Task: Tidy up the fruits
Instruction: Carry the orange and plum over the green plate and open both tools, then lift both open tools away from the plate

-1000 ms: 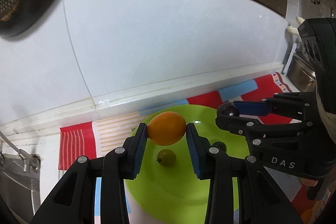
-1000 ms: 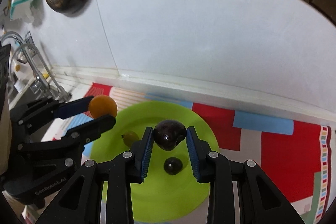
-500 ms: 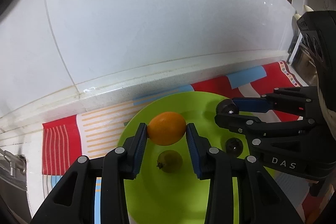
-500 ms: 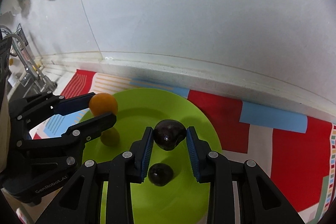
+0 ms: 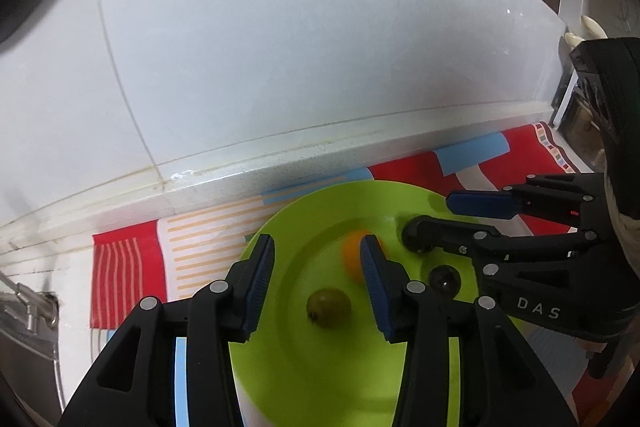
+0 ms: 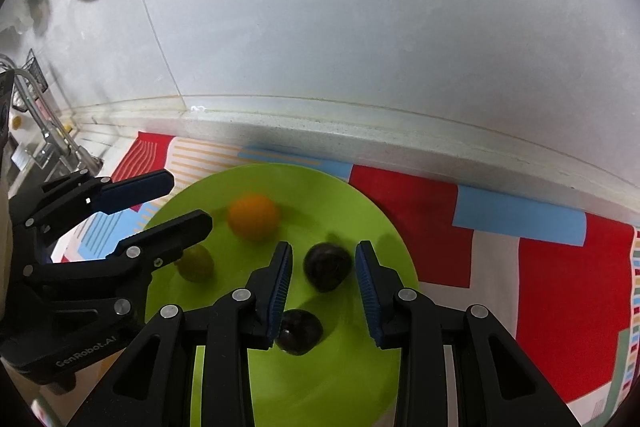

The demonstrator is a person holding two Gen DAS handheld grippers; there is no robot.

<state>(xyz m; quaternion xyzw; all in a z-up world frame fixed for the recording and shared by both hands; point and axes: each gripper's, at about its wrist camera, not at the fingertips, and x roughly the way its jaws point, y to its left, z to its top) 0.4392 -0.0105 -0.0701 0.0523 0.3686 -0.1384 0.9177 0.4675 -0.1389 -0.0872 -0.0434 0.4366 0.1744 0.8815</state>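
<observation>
While both of my tools hang over the patterned cloth [image 6: 440,223] on the tabletop [image 5: 280,155], the green plate [image 6: 360,387] on that cloth already carries four fruits, so I judge this to be the release step of gathering fruit onto it. My left hand-held gripper [image 5: 316,263] has just been opening; its pads stand apart with nothing pressed between them, and the orange [image 6: 254,217] it served lies blurred on the plate, loose beyond the fingertips and perhaps rolling. My right hand-held gripper [image 6: 323,267] is likewise released in its own view: the larger dark plum [image 6: 328,267] sits on the plate between the pads with a gap on each side. The small greenish fruit [image 5: 329,307] rests near the orange, and the smaller dark fruit [image 6: 299,331] lies just beside the right tool's left finger. Next, I think, both tools should lift straight back without nudging anything, then look for fruit off the plate.
</observation>
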